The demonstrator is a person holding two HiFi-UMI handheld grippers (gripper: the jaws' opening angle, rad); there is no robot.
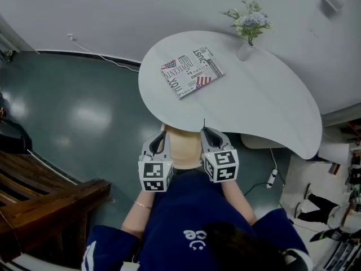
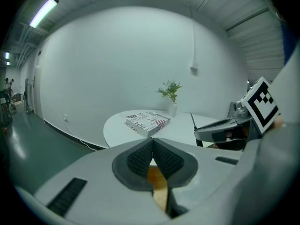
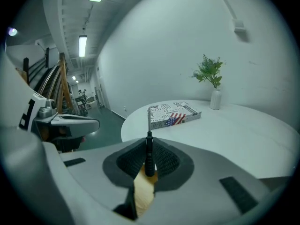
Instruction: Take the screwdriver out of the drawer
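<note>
My right gripper [image 3: 149,159] is shut on a slim black screwdriver [image 3: 149,149]; its thin metal shaft sticks up and forward past the jaws toward the table. In the head view the same gripper [image 1: 210,137] sits at the near edge of the white table [image 1: 271,95], with the screwdriver's shaft [image 1: 204,123] as a thin line over the tabletop. My left gripper [image 2: 152,159] is shut with nothing between its pads, and in the head view it [image 1: 158,143] hangs level with the right one. Between and below both grippers lies the pale wooden drawer [image 1: 183,148], its inside mostly hidden.
A book with a printed flag-pattern cover [image 1: 192,71] lies on the table's far left part. A white vase with small flowers [image 1: 248,35] stands at the far edge. A dark wooden bench [image 1: 39,196] is at the left, and a cable with a plug [image 1: 272,178] lies on the floor at the right.
</note>
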